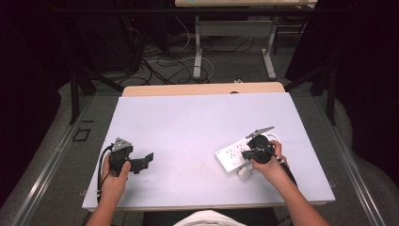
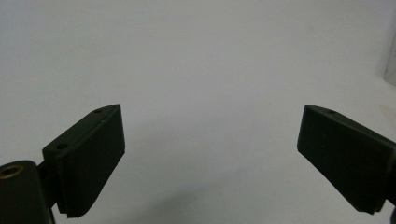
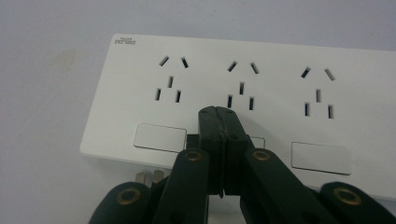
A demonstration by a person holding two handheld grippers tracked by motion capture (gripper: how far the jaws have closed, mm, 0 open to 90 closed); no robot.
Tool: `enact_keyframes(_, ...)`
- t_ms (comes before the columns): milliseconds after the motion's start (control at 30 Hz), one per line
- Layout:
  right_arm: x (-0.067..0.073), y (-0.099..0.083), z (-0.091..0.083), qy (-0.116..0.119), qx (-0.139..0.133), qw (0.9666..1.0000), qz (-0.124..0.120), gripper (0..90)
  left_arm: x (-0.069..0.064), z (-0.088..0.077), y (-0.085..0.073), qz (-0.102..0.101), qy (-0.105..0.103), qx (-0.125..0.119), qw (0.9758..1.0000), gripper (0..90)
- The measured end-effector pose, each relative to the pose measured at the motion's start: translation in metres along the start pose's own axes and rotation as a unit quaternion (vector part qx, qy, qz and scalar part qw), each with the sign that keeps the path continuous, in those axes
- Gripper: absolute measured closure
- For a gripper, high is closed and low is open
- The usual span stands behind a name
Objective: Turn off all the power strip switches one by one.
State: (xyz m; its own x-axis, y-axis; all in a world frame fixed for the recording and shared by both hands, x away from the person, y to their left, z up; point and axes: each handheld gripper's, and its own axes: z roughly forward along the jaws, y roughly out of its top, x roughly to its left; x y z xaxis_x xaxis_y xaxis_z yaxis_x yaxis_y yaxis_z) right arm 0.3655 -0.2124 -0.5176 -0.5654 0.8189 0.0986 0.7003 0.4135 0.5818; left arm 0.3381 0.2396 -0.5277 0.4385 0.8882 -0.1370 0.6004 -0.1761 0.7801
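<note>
At the near edge of the bench [image 1: 188, 188], the person's left hand [image 1: 114, 175] held the left tool [image 1: 146, 160] low over the bare white surface, well apart from everything else. In the left gripper view its jaws stood wide apart with nothing between them, only plain bench top ahead.

To the right, the right hand [image 1: 268, 167] held the right tool [image 3: 218, 112] directly over a white power strip [image 1: 234, 155] that lay flat on the bench at a slant. In the right gripper view that tool's jaws were pressed together with no gap, their tips resting above the strip's middle socket group and covering its middle switch. They seemed to grip nothing. The strip [image 3: 261, 79] showed three socket groups in a row, each with a rectangular switch below it. Two metal plug prongs [image 3: 148, 177] showed just beside the strip's near edge, left of the tool.

Beyond the bench's far edge, cables [image 1: 160, 61] lay tangled on the floor among table legs.
</note>
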Motion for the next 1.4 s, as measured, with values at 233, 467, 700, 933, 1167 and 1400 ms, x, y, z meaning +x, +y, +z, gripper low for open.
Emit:
enact_keyframes(233,-0.0001,-0.0004,0.0000,-0.001,-0.002,1.0000,0.000,90.0,0.0001,-0.0002,0.0000,0.000,0.000,0.000,1.0000,7.6)
enact_keyframes(467,-0.0002,-0.0005,0.0001,0.001,-0.003,1.0000,0.001,90.0,-0.0001,-0.0005,0.0000,-0.001,0.000,0.001,1.0000,7.6)
enact_keyframes(700,0.0004,-0.0016,0.0008,0.001,-0.002,1.0000,0.006,90.0,-0.0001,-0.0005,0.0000,-0.001,0.000,0.001,1.0000,7.6)
enact_keyframes(933,0.0005,-0.0023,0.0022,0.002,-0.001,1.0000,0.005,90.0,-0.0001,-0.0006,0.0000,-0.001,0.000,0.001,1.0000,7.7)
enact_keyframes(1167,0.0006,-0.0022,0.0022,0.001,0.000,1.0000,0.003,90.0,0.0000,-0.0007,0.0000,-0.002,0.000,0.000,1.0000,7.7)
enact_keyframes(1400,0.0007,-0.0017,0.0024,0.001,0.000,1.0000,0.003,90.0,0.0000,-0.0006,0.0000,-0.002,0.000,0.000,1.0000,7.7)
